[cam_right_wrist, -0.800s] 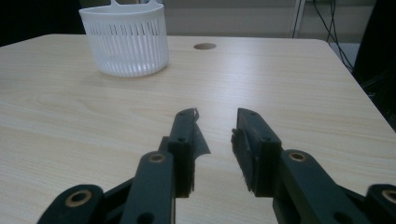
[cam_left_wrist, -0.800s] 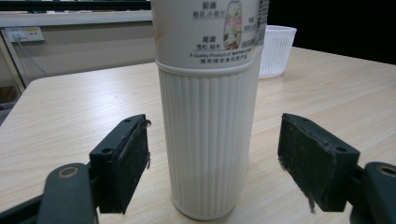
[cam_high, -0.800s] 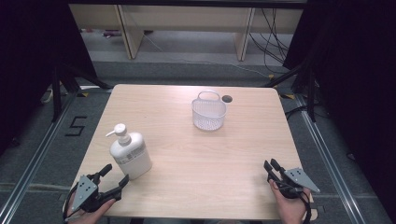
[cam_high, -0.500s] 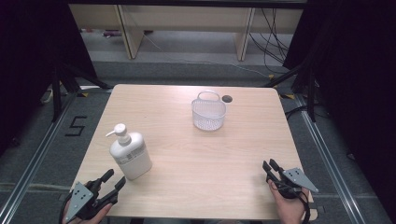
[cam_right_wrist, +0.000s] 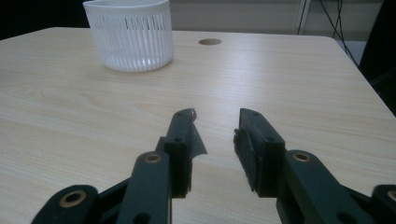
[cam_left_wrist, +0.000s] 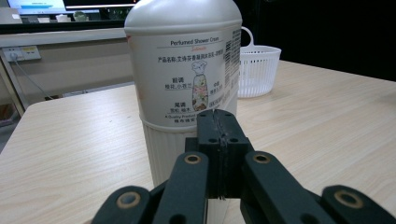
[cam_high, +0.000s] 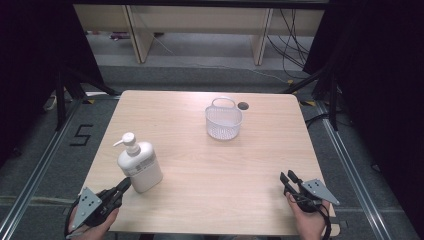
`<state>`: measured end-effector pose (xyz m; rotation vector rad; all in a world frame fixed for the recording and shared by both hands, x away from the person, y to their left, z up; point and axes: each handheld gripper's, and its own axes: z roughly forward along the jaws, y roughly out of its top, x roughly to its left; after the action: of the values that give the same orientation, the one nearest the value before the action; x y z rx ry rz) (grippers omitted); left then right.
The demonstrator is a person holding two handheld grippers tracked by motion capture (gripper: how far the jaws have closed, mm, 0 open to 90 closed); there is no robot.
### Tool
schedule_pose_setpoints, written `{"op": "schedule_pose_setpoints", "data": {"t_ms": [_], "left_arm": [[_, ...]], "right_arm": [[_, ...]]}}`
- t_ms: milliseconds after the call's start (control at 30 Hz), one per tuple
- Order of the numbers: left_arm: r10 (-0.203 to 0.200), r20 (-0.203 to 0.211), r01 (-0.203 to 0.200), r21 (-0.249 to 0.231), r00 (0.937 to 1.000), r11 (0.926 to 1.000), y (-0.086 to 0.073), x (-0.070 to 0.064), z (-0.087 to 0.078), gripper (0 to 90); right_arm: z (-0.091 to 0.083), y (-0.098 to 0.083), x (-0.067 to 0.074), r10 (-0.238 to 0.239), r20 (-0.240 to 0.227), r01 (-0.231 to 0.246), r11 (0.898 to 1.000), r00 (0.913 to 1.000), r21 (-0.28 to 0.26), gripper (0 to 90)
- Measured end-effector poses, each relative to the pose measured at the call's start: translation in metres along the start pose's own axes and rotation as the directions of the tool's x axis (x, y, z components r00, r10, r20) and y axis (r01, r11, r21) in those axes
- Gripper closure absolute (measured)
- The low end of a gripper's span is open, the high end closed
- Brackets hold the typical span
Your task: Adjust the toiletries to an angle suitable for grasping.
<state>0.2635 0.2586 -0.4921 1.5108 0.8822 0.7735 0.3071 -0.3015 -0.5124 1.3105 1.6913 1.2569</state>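
Left gripper [cam_high: 121, 186] sits at the table's [cam_high: 225, 170] near left edge, jaws clenched together on nothing, tips just short of the shower cream pump bottle [cam_high: 138, 164]. Since the earlier frames that hand has dipped toward the edge and edged back in. Right gripper [cam_high: 287, 178] (unmoved at the near right) shows a gap between its jaws, nothing grasped. Farther off, the bottle and white plastic basket [cam_high: 223, 121] stand where they stood.

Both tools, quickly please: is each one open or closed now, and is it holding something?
Left tool: closed, holding nothing; the pump bottle stands just ahead.
Right tool: open, holding nothing, above the table.
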Motion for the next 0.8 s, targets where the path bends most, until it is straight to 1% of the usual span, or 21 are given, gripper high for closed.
{"op": "schedule_pose_setpoints", "data": {"t_ms": [33, 133, 167, 200, 233, 267, 300, 333, 367, 400, 433, 467, 500, 533, 567, 600, 633, 700, 733, 767, 800], "left_arm": [[0.009, 0.003, -0.009, 0.012, 1.0000, 0.9999, 0.002, 0.001, 0.003, 89.4], [0.018, 0.002, -0.018, 0.014, 0.9998, 0.9997, 0.003, 0.003, 0.006, 89.4], [0.015, -0.002, -0.014, 0.009, 0.9999, 0.9999, 0.003, 0.004, 0.009, 89.5], [0.015, -0.002, -0.014, 0.009, 0.9999, 0.9999, 0.003, 0.004, 0.009, 89.5], [0.015, -0.014, -0.014, 0.025, 0.9998, 0.9996, 0.004, 0.006, 0.011, 89.5], [0.016, -0.010, -0.016, 0.015, 0.9998, 0.9998, 0.003, 0.008, 0.013, 89.5], [0.017, -0.019, -0.016, 0.032, 0.9997, 0.9994, 0.004, 0.009, 0.013, 89.5], [0.017, -0.019, -0.016, 0.032, 0.9997, 0.9994, 0.004, 0.009, 0.013, 89.5], [0.014, -0.025, -0.013, 0.039, 0.9996, 0.9992, 0.003, 0.012, 0.017, 89.5], [0.013, -0.029, -0.012, 0.042, 0.9995, 0.9990, 0.003, 0.014, 0.019, 89.4], [0.014, -0.031, -0.012, 0.046, 0.9994, 0.9989, 0.002, 0.016, 0.021, 89.5], [0.010, -0.028, -0.009, 0.037, 0.9995, 0.9993, 0.002, 0.017, 0.024, 89.4], [0.011, -0.034, -0.010, 0.049, 0.9993, 0.9988, 0.002, 0.018, 0.026, 89.5], [0.011, -0.034, -0.010, 0.049, 0.9993, 0.9988, 0.002, 0.018, 0.026, 89.5], [0.015, -0.033, -0.014, 0.051, 0.9993, 0.9986, 0.003, 0.020, 0.029, 89.4], [0.015, -0.033, -0.014, 0.051, 0.9993, 0.9986, 0.003, 0.020, 0.029, 89.4], [0.019, -0.032, -0.018, 0.053, 0.9993, 0.9984, 0.003, 0.021, 0.031, 89.4], [0.021, -0.036, -0.019, 0.059, 0.9991, 0.9981, 0.004, 0.023, 0.033, 89.4], [0.017, -0.034, -0.016, 0.048, 0.9993, 0.9987, 0.003, 0.023, 0.034, 89.4], [0.023, -0.041, -0.020, 0.059, 0.9989, 0.9981, 0.003, 0.024, 0.034, 89.4], [0.018, -0.044, -0.016, 0.058, 0.9989, 0.9982, 0.003, 0.024, 0.034, 89.5]], "right_arm": [[0.001, 0.000, -0.001, -0.019, 0.003, 0.019, 1.000, 0.9998, -0.003, 66.0], [0.001, 0.000, 0.001, -0.005, -0.002, 0.005, 1.000, 1.0000, 0.000, 65.8], [0.002, 0.000, 0.000, -0.021, -0.001, 0.021, 1.000, 0.9998, -0.011, 65.7], [0.002, 0.000, 0.000, -0.021, -0.001, 0.021, 1.000, 0.9998, -0.011, 65.7], [0.000, 0.000, 0.004, 0.020, 0.008, -0.020, 1.000, 0.9998, 0.014, 65.5], [0.001, 0.000, 0.004, 0.018, 0.007, -0.018, 1.000, 0.9998, 0.014, 65.5], [0.001, 0.001, 0.002, -0.011, 0.009, 0.011, 1.000, 0.9999, 0.005, 65.4], [0.001, 0.001, 0.002, -0.011, 0.009, 0.011, 1.000, 0.9999, 0.005, 65.4], [0.003, 0.000, 0.002, -0.005, 0.000, 0.005, 1.000, 1.0000, -0.003, 65.4], [0.002, 0.001, 0.003, -0.004, 0.006, 0.004, 1.000, 1.0000, 0.007, 65.4], [0.003, 0.000, 0.003, -0.004, -0.006, 0.004, 1.000, 1.0000, 0.000, 65.4], [0.002, 0.001, 0.003, -0.007, 0.004, 0.007, 1.000, 1.0000, 0.004, 65.4], [0.002, 0.001, 0.003, -0.008, 0.005, 0.008, 1.000, 0.9999, 0.004, 65.3], [0.002, 0.001, 0.003, -0.008, 0.005, 0.008, 1.000, 0.9999, 0.004, 65.3], [0.003, 0.000, 0.003, -0.010, 0.005, 0.010, 1.000, 0.9999, 0.000, 65.2], [0.003, 0.000, 0.003, -0.010, 0.005, 0.010, 1.000, 0.9999, 0.000, 65.2], [0.004, 0.000, 0.003, -0.008, 0.000, 0.008, 1.000, 1.0000, -0.015, 65.0], [0.004, 0.000, 0.003, -0.004, -0.005, 0.004, 1.000, 1.0000, -0.016, 64.8], [0.004, 0.000, 0.002, -0.008, -0.010, 0.008, 1.000, 0.9999, -0.016, 64.8], [0.004, 0.000, 0.003, -0.004, -0.002, 0.004, 1.000, 1.0000, -0.013, 64.6], [0.004, 0.000, 0.003, -0.003, -0.003, 0.003, 1.000, 1.0000, -0.016, 64.6]]}}
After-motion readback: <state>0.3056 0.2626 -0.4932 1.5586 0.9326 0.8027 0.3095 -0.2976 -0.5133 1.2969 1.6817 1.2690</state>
